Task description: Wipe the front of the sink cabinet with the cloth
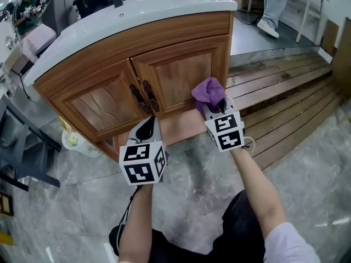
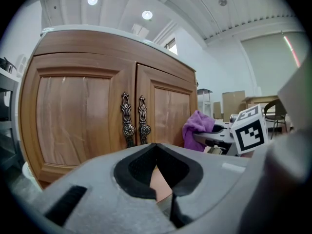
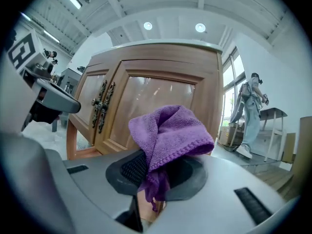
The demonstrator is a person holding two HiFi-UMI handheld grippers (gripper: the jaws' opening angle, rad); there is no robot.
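Note:
The wooden sink cabinet (image 1: 175, 75) has two doors with ornate metal handles (image 1: 143, 97) at the middle. My right gripper (image 1: 213, 107) is shut on a purple cloth (image 1: 208, 92). The cloth is held against or just in front of the lower part of the right door; contact is hidden. In the right gripper view the cloth (image 3: 168, 133) bunches over the jaws, with the cabinet (image 3: 156, 101) close behind. My left gripper (image 1: 147, 126) hangs below the handles, shut with nothing in it. Its own view faces the doors (image 2: 83, 116) and shows the cloth (image 2: 197, 128) at the right.
A white basket (image 1: 77, 141) stands on the floor by the cabinet's left corner. A dark metal frame (image 1: 16, 147) is further left. Wooden decking (image 1: 285, 92) runs to the right of the cabinet. A person (image 3: 248, 111) stands beyond it at the back right.

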